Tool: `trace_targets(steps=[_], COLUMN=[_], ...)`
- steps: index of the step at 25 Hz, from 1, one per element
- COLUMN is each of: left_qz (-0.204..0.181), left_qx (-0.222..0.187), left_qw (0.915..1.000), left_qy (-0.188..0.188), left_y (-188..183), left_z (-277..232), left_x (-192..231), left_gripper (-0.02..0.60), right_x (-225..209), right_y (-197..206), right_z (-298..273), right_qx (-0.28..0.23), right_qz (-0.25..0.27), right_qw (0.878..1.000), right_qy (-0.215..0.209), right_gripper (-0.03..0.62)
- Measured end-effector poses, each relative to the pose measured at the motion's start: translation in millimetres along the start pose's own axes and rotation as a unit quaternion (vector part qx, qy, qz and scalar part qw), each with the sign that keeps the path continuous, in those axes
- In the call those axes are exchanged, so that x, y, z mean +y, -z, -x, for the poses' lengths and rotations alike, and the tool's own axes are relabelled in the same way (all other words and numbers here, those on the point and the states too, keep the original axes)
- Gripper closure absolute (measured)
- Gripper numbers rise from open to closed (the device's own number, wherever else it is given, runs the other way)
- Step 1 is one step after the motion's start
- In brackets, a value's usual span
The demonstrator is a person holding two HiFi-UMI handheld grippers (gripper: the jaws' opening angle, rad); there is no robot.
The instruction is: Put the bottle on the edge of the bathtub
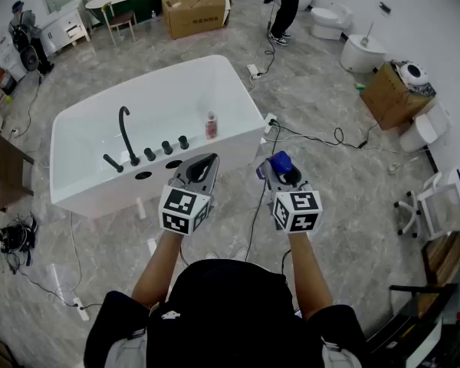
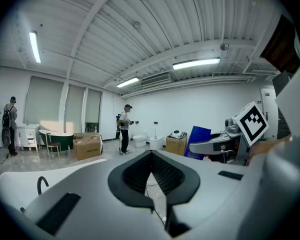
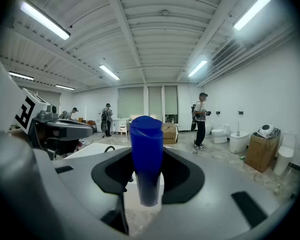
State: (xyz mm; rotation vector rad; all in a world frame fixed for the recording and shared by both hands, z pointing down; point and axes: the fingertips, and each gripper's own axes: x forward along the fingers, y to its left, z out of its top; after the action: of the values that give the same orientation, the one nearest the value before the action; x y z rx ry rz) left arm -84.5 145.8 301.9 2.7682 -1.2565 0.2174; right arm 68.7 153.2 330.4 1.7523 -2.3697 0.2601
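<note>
1. Bottle status: the blue bottle [image 3: 146,154] is upright, cap up, between the jaws of the right gripper [image 1: 282,173]. Both fingers are clamped on its body.
2. Bottle location: in the head view the bottle hangs over the floor [image 1: 330,198], to the right of the bathtub [image 1: 77,182] and just off its near right corner. It does not touch the tub.
3. Left gripper [image 1: 202,167]: its own view shows the fingertips meeting with nothing between them. It is empty and hangs just in front of the tub's near edge.
4. Tub edge: the near ledge carries a black faucet [image 1: 125,133] with a row of black fittings. A pink bottle [image 1: 211,126] stands to their right, near the right end.
5. Done so far, as judged from these views: the bottle is picked up, firmly held and brought close to the tub.
6. Left to do: carry the bottle left and away over the rim, set its base flat on the ledge, spread the fingers and draw back.
7. Placement note: bare rim appears along the right side and around the pink bottle. The stretch beside that bottle looks tight, so knocking it over is the main risk.
</note>
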Motion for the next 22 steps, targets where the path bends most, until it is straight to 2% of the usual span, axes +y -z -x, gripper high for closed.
trace_targets(steps=[22], left_qz=[0.002], left_qx=[0.018], left_qw=[0.9997], left_qy=[-0.016], left_y=[6.2], left_z=[-22.4], left_x=[-3.0], left_gripper=[0.568], right_x=[-16.4], right_y=[-3.5], right_z=[-15.2], right_qx=[-0.008], right_qz=[-0.015], right_qw=[1.0], right_qy=[-0.026], right_gripper=[0.434])
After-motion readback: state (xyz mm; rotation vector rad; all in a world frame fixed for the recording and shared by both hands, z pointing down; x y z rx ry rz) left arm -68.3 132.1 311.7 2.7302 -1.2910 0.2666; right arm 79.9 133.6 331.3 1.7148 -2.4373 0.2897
